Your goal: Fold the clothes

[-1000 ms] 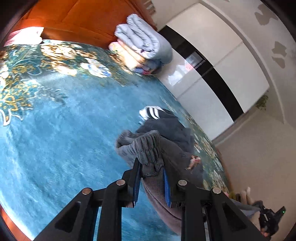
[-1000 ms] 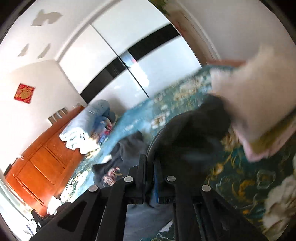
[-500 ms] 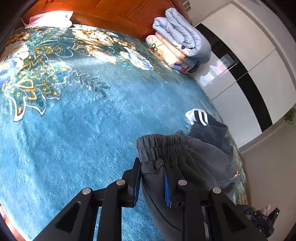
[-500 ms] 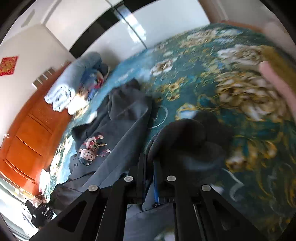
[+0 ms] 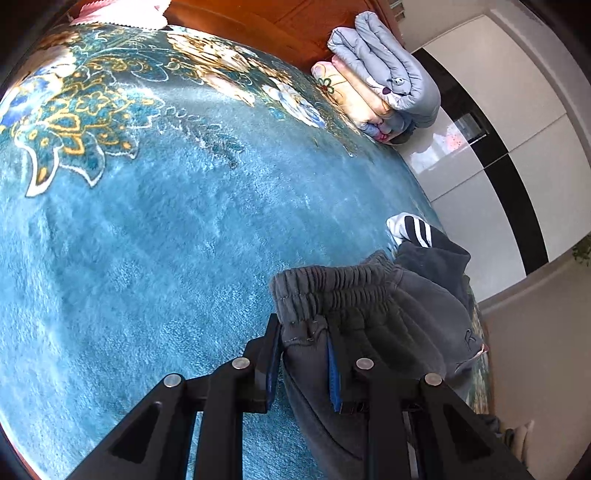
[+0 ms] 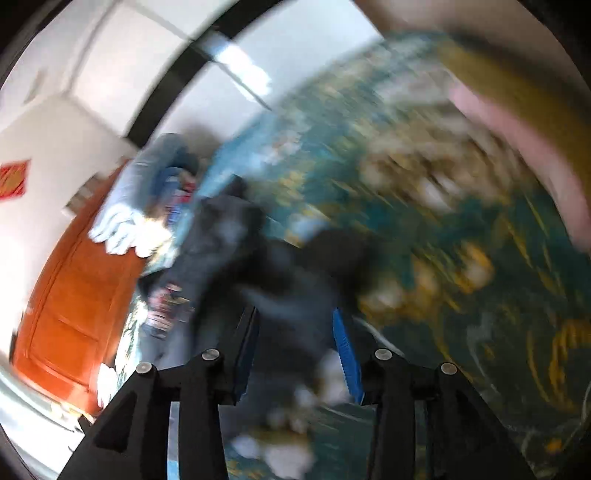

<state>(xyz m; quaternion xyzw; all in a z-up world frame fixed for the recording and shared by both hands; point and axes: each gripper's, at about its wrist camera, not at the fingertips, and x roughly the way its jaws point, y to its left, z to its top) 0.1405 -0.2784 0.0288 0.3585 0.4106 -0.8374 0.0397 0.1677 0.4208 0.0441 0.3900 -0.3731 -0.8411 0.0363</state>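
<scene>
Dark grey sweatpants (image 5: 354, 295) lie on a teal flowered bedspread (image 5: 147, 221). My left gripper (image 5: 303, 354) is shut on their elastic waistband and holds it just above the bed. A black garment with white stripes (image 5: 413, 229) lies behind them. The right wrist view is badly blurred. My right gripper (image 6: 299, 350) has its jaws spread wide, with the dark cloth (image 6: 280, 280) lying between and beyond them. A grey garment with a cartoon print (image 6: 166, 306) lies to its left.
Folded quilts (image 5: 384, 74) are stacked at the head of the bed by an orange wooden headboard (image 5: 258, 18). White wardrobe doors (image 5: 517, 129) stand beyond the bed. A pink and yellow pillow (image 6: 524, 110) lies at the right.
My right gripper has opened, its jaws spread off the dark cloth, and its view swings fast. My left gripper still holds the waistband, now spread flatter on the bed.
</scene>
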